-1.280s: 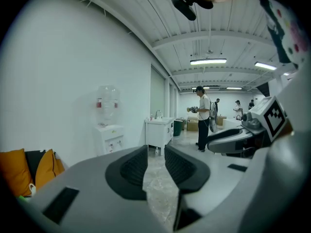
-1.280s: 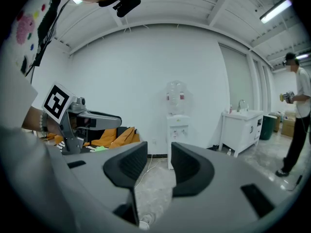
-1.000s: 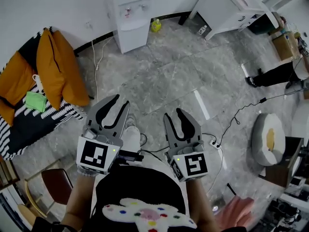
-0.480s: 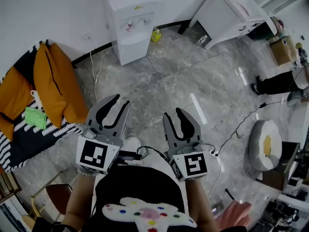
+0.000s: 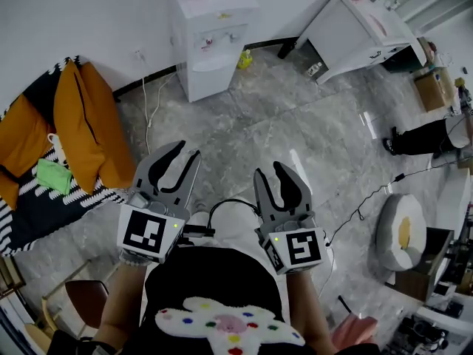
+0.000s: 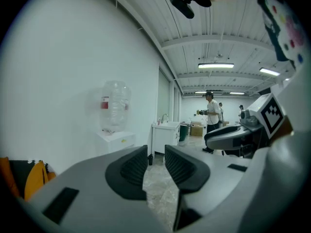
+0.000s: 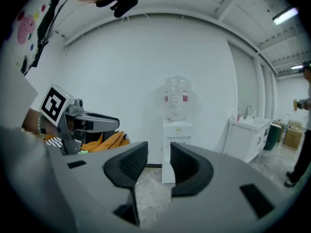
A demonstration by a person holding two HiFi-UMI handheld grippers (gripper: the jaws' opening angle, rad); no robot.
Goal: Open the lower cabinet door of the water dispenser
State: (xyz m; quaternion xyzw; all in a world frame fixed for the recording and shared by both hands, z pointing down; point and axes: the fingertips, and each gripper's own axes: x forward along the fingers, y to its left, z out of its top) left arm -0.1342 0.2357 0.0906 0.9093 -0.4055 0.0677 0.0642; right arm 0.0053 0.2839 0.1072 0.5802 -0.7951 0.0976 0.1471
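Grey left gripper [image 5: 188,151] and right gripper [image 5: 270,171] point forward, jaws narrowly apart, empty.

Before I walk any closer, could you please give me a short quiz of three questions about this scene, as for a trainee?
1. Fill in: the jaws of the left gripper and the right gripper stand ___, with nothing between them.
2. In the head view, what lies left of the water dispenser? A an orange jacket; B a bicycle; C a ladder.
3. True or false: the right gripper touches the water dispenser.
Key: 1 open; 2 A; 3 false.
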